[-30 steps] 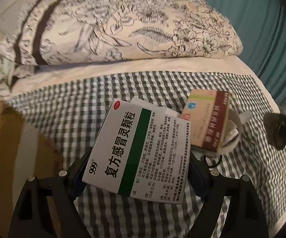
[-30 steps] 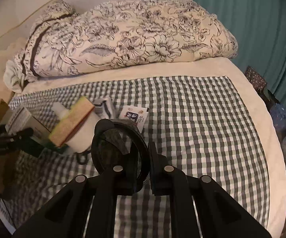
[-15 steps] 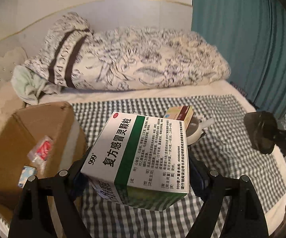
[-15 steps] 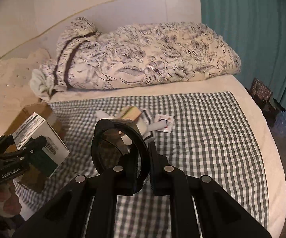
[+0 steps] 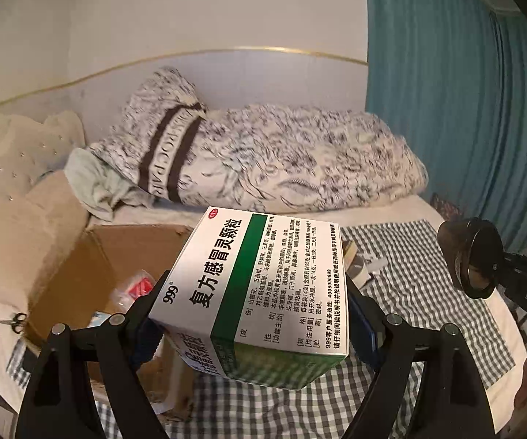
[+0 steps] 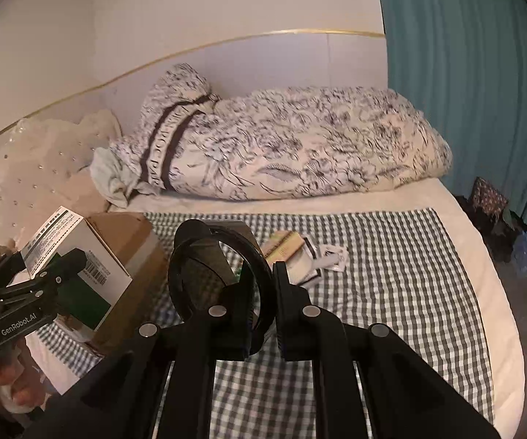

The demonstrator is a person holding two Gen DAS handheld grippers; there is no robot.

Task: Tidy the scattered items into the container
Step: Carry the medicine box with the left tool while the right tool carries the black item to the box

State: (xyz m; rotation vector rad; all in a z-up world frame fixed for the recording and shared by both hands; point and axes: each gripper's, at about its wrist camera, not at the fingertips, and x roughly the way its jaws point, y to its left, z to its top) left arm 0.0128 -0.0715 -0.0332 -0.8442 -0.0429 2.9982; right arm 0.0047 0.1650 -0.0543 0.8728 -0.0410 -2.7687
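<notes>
Mostly checked bedsheet (image 6: 391, 274), prob. teal curtain (image 6: 482, 73)

A white medicine box (image 5: 252, 292) with a green stripe and black print stands out against a brown cardboard box (image 5: 91, 256). A grey-and-white checked cloth (image 6: 391, 274) covers the cream bed (image 6: 482, 292), a white quilt (image 6: 300, 146) patterned with dark flowers lies along its far edge, and a teal curtain (image 6: 464, 73) hangs beyond.

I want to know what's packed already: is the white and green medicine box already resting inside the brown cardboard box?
No, the white and green medicine box is clamped in the left gripper, in the air beside the brown cardboard box.
</notes>
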